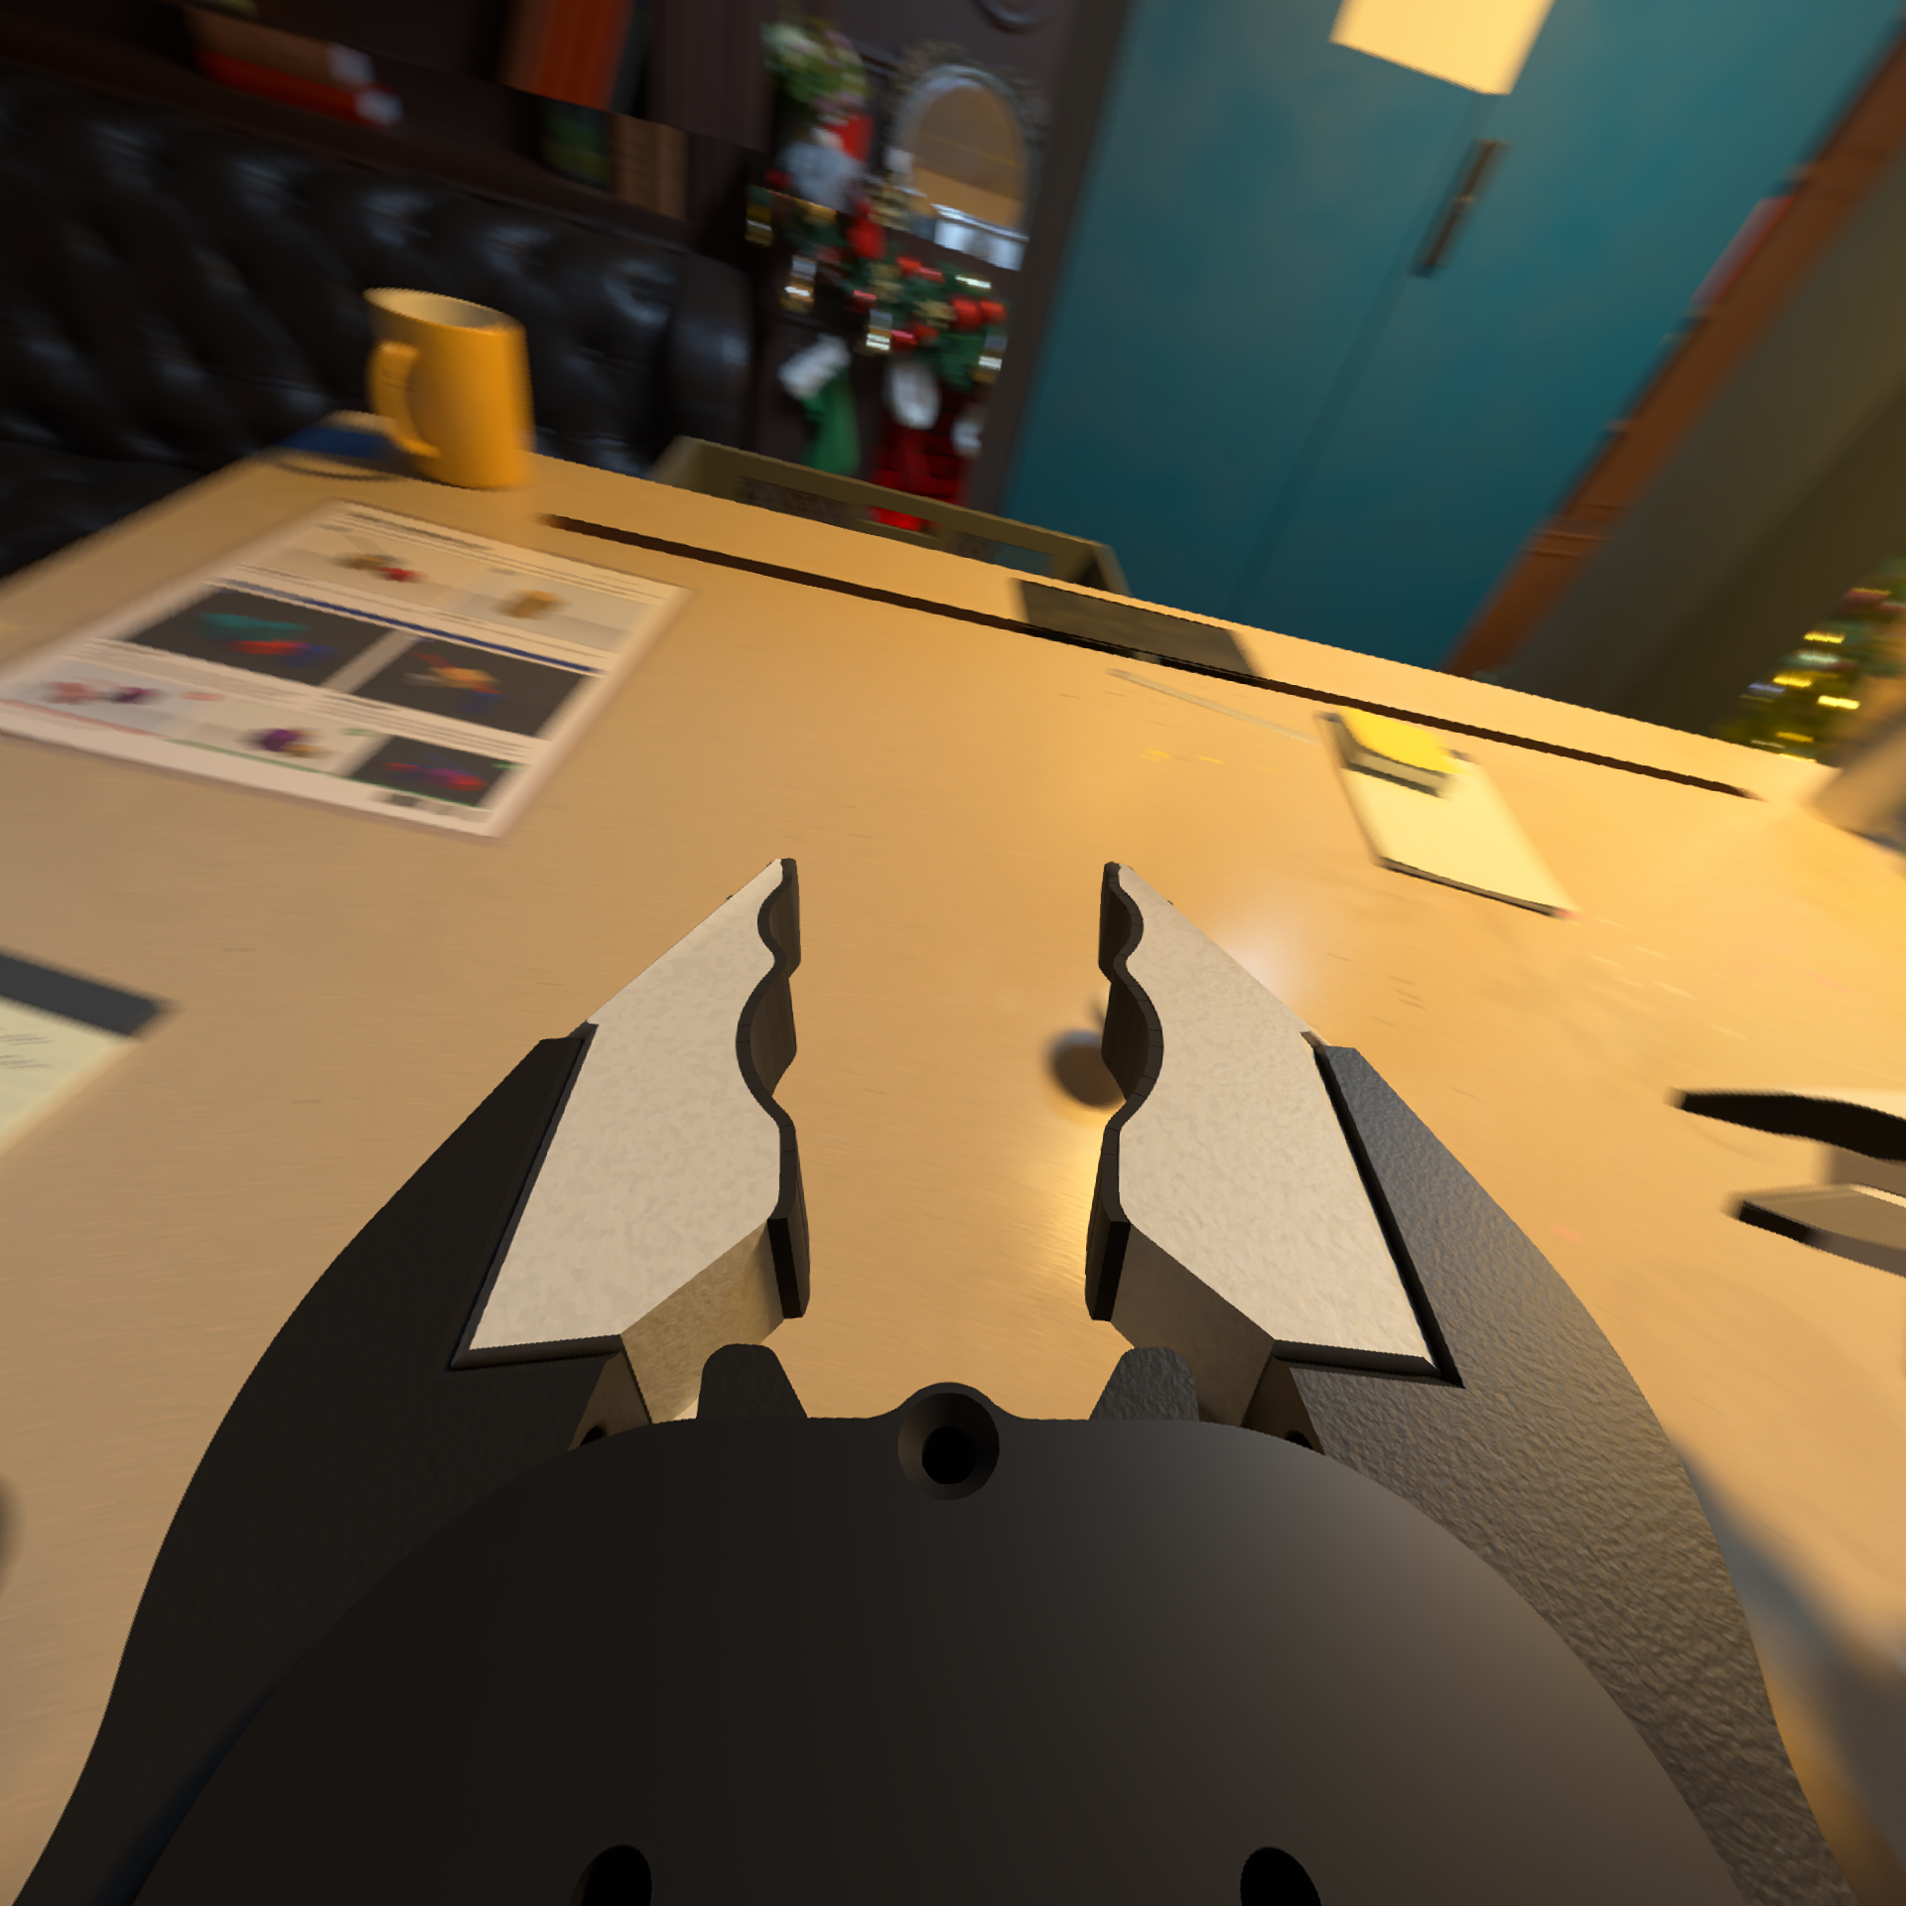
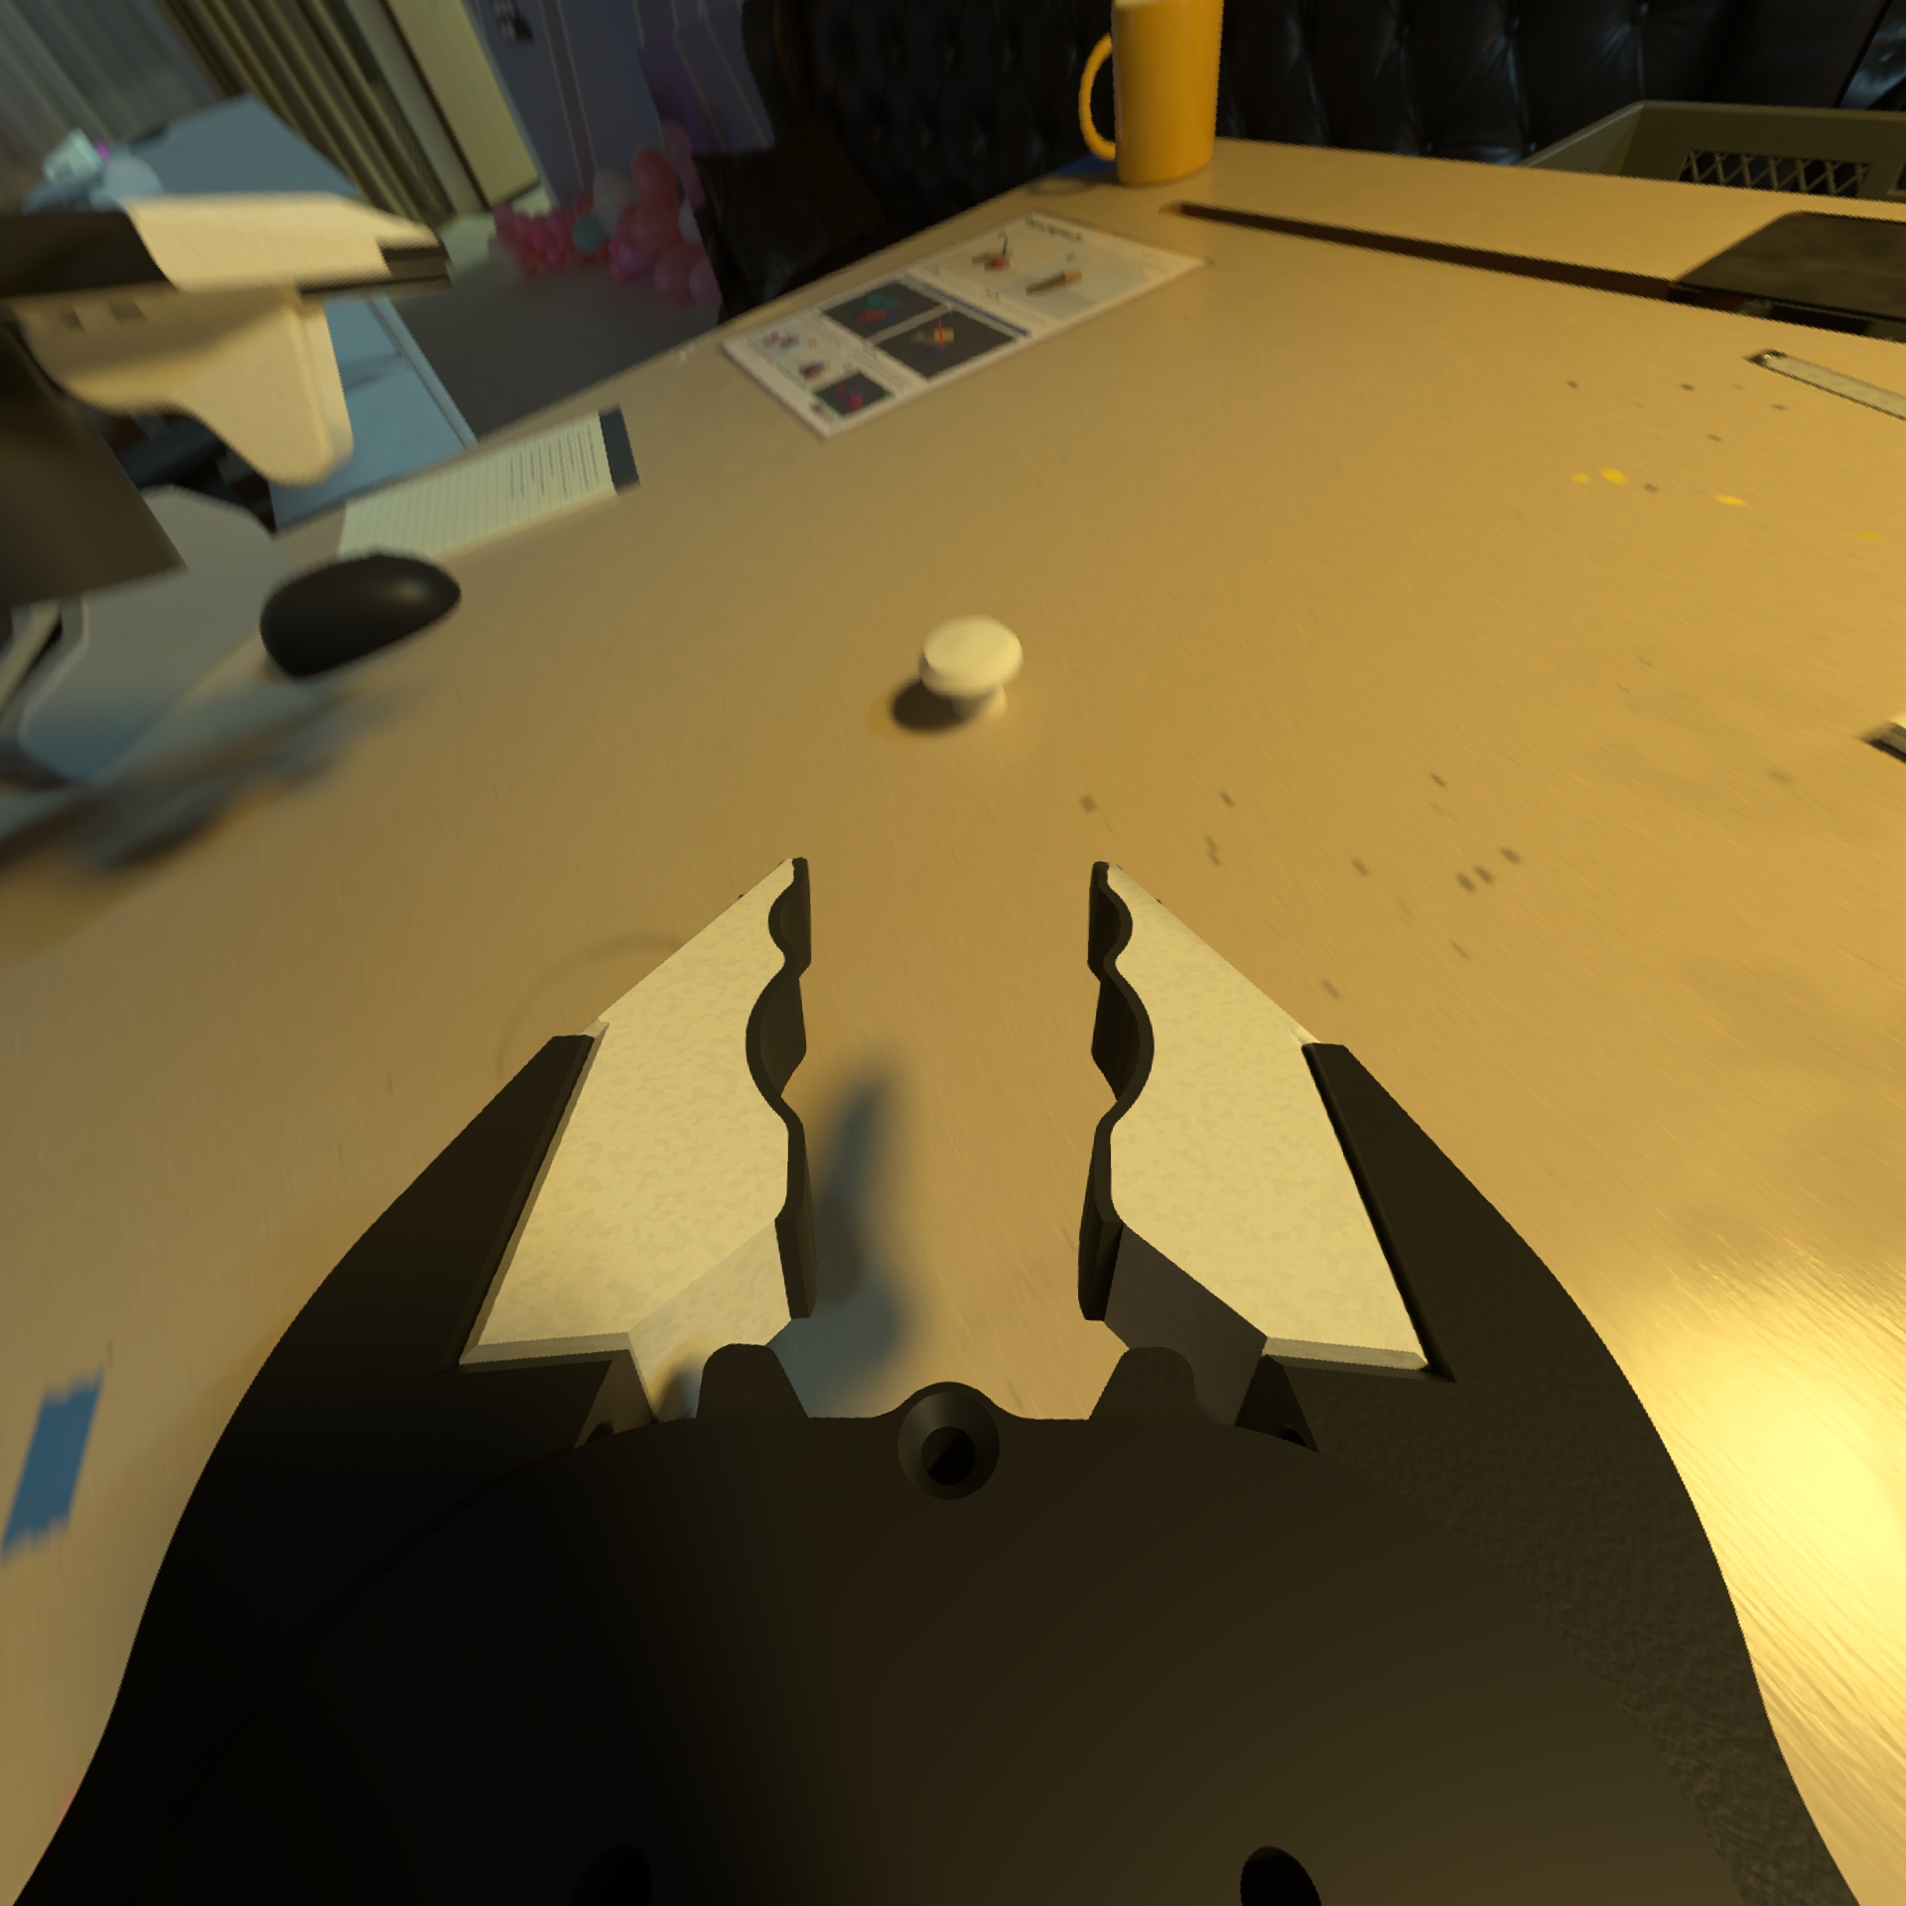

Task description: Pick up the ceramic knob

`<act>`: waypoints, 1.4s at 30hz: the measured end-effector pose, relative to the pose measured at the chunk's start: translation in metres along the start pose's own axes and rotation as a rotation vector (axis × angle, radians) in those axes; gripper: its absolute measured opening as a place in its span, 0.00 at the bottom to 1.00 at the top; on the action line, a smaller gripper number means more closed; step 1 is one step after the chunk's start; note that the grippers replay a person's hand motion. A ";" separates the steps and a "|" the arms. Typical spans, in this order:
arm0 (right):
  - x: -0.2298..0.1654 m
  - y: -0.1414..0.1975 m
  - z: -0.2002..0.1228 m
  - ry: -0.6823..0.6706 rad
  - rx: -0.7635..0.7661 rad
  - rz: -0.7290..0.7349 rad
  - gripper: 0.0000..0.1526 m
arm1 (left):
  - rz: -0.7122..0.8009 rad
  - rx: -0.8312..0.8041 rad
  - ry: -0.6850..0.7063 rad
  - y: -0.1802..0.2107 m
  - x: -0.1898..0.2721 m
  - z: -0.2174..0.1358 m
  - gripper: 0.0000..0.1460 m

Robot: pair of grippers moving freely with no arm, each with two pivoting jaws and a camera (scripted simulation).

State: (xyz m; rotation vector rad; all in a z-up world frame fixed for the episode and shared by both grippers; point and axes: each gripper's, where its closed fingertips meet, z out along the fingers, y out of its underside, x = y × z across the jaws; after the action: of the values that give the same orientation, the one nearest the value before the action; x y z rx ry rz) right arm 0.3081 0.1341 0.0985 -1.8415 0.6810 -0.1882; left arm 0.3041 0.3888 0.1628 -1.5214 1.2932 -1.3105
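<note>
The ceramic knob is a small white mushroom-shaped knob standing on the tan table. In the right wrist view it lies ahead of my right gripper, apart from the fingertips and in line with the gap. The right gripper is open and empty. My left gripper is open and empty, low over the table. In the left wrist view the knob is hidden behind the right finger; only a dark shadow shows beside it. The left gripper also shows blurred in the right wrist view, left of the knob.
A yellow mug stands at the far edge, with a printed sheet in front of it. A black mouse and a lined paper lie left. A notepad lies right, and a cardboard box stands at the back.
</note>
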 end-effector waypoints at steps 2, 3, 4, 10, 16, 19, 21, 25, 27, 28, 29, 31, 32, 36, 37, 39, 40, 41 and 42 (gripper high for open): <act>0.018 0.018 -0.035 0.011 -0.027 -0.056 0.37 | -0.006 -0.028 0.127 0.010 0.047 -0.009 0.43; 0.027 0.027 -0.052 0.025 -0.028 -0.101 0.37 | 0.010 -0.050 0.175 0.018 0.072 -0.011 0.43; 0.038 0.036 -0.069 0.041 -0.023 -0.154 0.36 | 0.030 -0.076 0.217 0.029 0.098 -0.013 0.43; 0.098 0.056 -0.165 0.292 0.127 -0.175 0.31 | 0.084 -0.180 0.446 0.103 0.243 -0.013 0.44; 0.115 0.065 -0.236 0.427 0.349 -0.093 0.36 | 0.196 -0.185 0.498 0.143 0.286 -0.009 0.43; 0.112 0.060 -0.241 0.413 0.341 -0.092 0.35 | 0.210 -0.156 0.477 0.142 0.272 -0.013 0.43; 0.112 0.059 -0.240 0.407 0.332 -0.104 0.35 | 0.198 -0.156 0.452 0.141 0.259 -0.014 0.43; 0.118 0.065 -0.236 0.427 0.309 -0.103 0.35 | 0.113 -0.157 0.464 0.134 0.247 -0.017 0.43; 0.121 0.069 -0.234 0.435 0.299 -0.095 0.35 | 0.126 -0.160 0.456 0.136 0.246 -0.016 0.43; 0.121 0.070 -0.233 0.437 0.294 -0.092 0.35 | 0.137 -0.169 0.456 0.138 0.247 -0.016 0.43; 0.121 0.071 -0.233 0.440 0.292 -0.092 0.35 | 0.143 -0.177 0.460 0.140 0.248 -0.016 0.43; 0.121 0.071 -0.233 0.448 0.292 -0.101 0.34 | 0.152 -0.192 0.471 0.144 0.252 -0.016 0.43; 0.121 0.070 -0.233 0.451 0.294 -0.107 0.34 | 0.159 -0.196 0.473 0.146 0.253 -0.015 0.43; 0.121 0.071 -0.230 0.446 0.289 -0.113 0.34 | 0.192 -0.196 0.458 0.148 0.253 -0.014 0.43; 0.121 0.072 -0.229 0.439 0.288 -0.109 0.34 | 0.192 -0.200 0.457 0.148 0.252 -0.013 0.43; 0.121 0.072 -0.228 0.429 0.287 -0.102 0.33 | 0.181 -0.209 0.458 0.149 0.251 -0.011 0.43; 0.121 0.072 -0.228 0.429 0.287 -0.099 0.33 | 0.174 -0.215 0.462 0.150 0.251 -0.011 0.43; 0.120 0.072 -0.228 0.429 0.289 -0.099 0.33 | 0.169 -0.223 0.464 0.151 0.250 -0.010 0.43; 0.120 0.072 -0.229 0.430 0.292 -0.097 0.33 | 0.162 -0.229 0.466 0.152 0.250 -0.010 0.43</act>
State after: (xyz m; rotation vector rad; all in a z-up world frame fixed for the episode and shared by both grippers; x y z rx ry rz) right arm 0.2797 -0.1325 0.0970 -1.5634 0.8090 -0.7252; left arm 0.2539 0.1128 0.0795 -1.2625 1.8738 -1.5034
